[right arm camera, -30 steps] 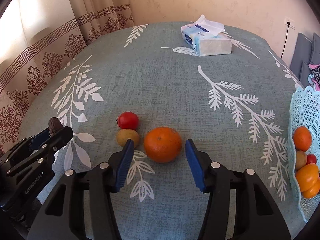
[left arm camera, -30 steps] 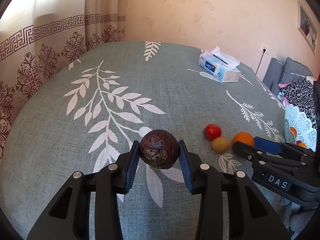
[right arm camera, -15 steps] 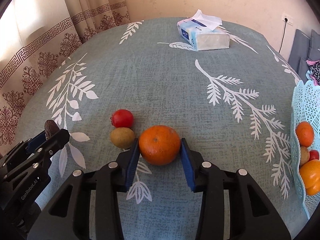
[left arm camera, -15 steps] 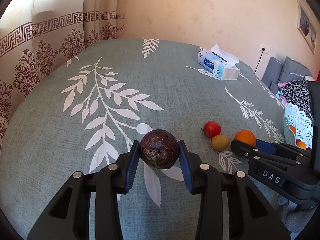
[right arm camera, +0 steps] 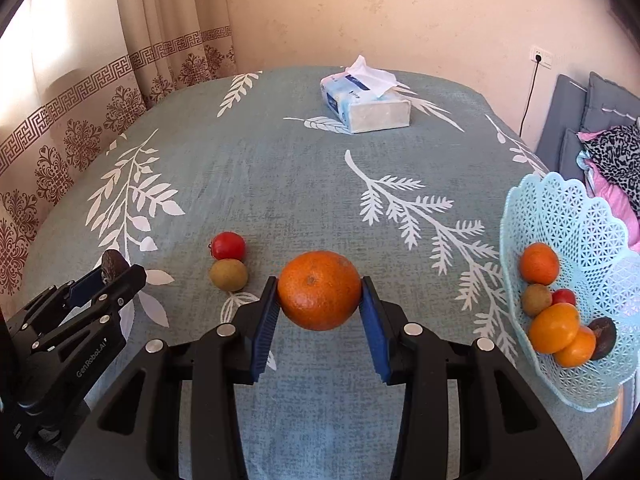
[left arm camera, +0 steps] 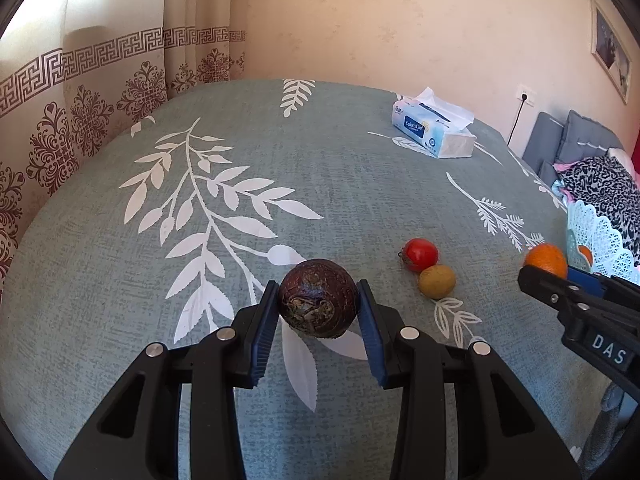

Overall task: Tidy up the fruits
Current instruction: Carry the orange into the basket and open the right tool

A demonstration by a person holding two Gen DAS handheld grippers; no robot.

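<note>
Orange (right arm camera: 319,290), the largest loose fruit, sits at centre frame, clamped across its widest part by the right gripper (right arm camera: 320,312), whose jaws have just closed; firm, light, slightly slippery. Left gripper (left arm camera: 318,312) pinches a dark, wrinkled passion fruit (left arm camera: 318,298) likewise.

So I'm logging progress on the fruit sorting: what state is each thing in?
Left tool: shut on dark fruit.
Right tool: shut on orange.
Red fruit: loose on cloth.
Brown fruit: loose on cloth.
Basket: partly filled.
Tissue pack: open.
</note>
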